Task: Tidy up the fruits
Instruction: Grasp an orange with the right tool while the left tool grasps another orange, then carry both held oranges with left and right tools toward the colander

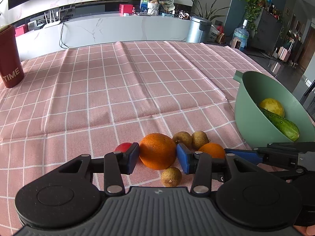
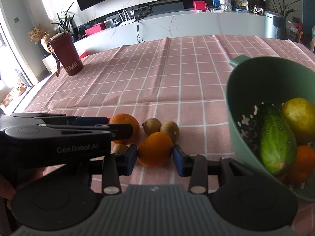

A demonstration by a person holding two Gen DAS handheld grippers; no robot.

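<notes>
Found the left gripper (image 1: pixel 157 157) low centre in the left wrist view, set astride a large orange (image 1: pixel 157 150) resting on the pink checked tablecloth (image 1: pixel 118 90). Noted the blue pads (image 1: pixel 132 158) right against both flanks of that fruit; could not determine whether pressing or merely alongside. Found the right gripper (image 2: pixel 155 157) low centre in the right wrist view, likewise set astride a smaller orange (image 2: pixel 154 150) resting on the cloth; again cannot tell whether clamped or just flanking. Logged both tools side by side, the left one crossing the left edge of the right wrist view above the large orange. Counted three small brown fruits in the same cluster: two (image 1: pixel 182 138) (image 1: pixel 199 138) just behind the oranges, touching each other, and a third (image 1: pixel 170 177) nearest the camera below the large orange. Spotted a red fruit (image 1: pixel 124 147) partly hidden behind the left pad. Recorded a green colander (image 1: pixel 248 118) at the right edge of both views, tilted toward the camera, holding a cucumber (image 2: pixel 277 141), a yellow fruit (image 2: pixel 299 116) beside it and an orange fruit (image 2: pixel 304 163) beneath. Recorded a red cup (image 1: pixel 9 59) marked TIME upright at the far left of the cloth, well apart from the cluster.
</notes>
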